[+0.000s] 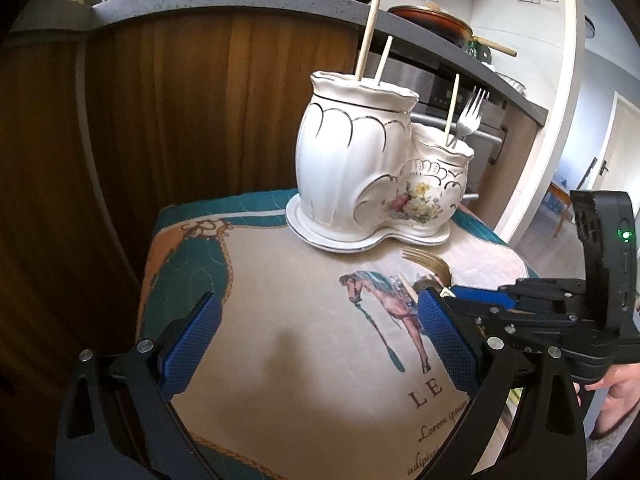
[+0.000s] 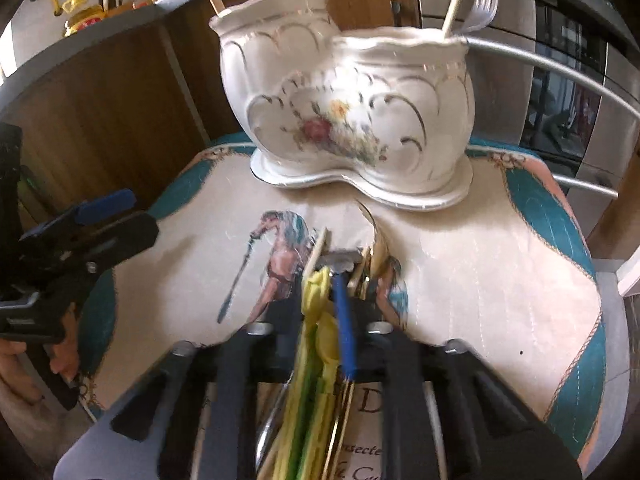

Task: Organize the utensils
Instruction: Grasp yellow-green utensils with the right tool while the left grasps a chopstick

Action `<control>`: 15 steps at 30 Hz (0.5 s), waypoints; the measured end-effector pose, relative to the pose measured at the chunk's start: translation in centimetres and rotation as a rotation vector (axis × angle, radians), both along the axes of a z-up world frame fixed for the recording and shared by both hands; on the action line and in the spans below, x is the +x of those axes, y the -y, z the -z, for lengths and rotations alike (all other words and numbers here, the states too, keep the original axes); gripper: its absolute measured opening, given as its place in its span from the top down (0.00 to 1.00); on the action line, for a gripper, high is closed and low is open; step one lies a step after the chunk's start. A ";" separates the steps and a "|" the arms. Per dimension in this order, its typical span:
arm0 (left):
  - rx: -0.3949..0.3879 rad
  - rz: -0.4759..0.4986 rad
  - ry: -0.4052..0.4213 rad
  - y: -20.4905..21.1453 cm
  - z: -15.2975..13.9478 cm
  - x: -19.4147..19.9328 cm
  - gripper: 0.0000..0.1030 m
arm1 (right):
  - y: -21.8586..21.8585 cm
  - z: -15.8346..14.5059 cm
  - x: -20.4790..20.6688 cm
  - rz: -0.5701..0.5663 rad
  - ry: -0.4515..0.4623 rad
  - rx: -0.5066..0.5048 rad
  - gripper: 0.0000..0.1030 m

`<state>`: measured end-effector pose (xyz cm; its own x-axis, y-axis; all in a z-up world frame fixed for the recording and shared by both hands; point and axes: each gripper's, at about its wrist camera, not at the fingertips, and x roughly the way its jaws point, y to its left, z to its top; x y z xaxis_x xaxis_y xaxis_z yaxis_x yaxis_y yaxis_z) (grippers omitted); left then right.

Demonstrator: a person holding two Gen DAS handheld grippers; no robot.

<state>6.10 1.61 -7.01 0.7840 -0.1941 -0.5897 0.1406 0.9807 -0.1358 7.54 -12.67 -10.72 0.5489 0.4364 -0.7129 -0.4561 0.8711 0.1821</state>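
Note:
A white flowered ceramic holder with two pots stands at the back of the horse-print cloth. Two chopsticks stick out of its tall pot. The short pot has one chopstick and a silver fork. A gold fork and a loose chopstick lie on the cloth before the holder. My right gripper is down among them, shut on a blurred yellow-green utensil. My left gripper hovers open over bare cloth, nothing between its pads.
The cloth covers a small surface whose edges drop off on the left, right and back. Behind stand a wooden cabinet front, a grey counter with pans and bottles, and an oven with a metal handle bar. A hand holds the left gripper.

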 end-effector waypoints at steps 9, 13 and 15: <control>0.019 0.093 -0.075 3.9 0.9 0.0 0.08 | 4.8 -2.8 -0.9 0.048 0.055 0.174 0.94; 0.075 0.132 -0.137 6.8 2.1 0.3 0.33 | 6.7 -3.6 -1.1 0.097 0.090 0.196 0.95; 0.097 0.139 -0.166 7.7 2.7 0.6 0.41 | 7.0 -3.7 -1.1 0.101 0.089 0.208 0.95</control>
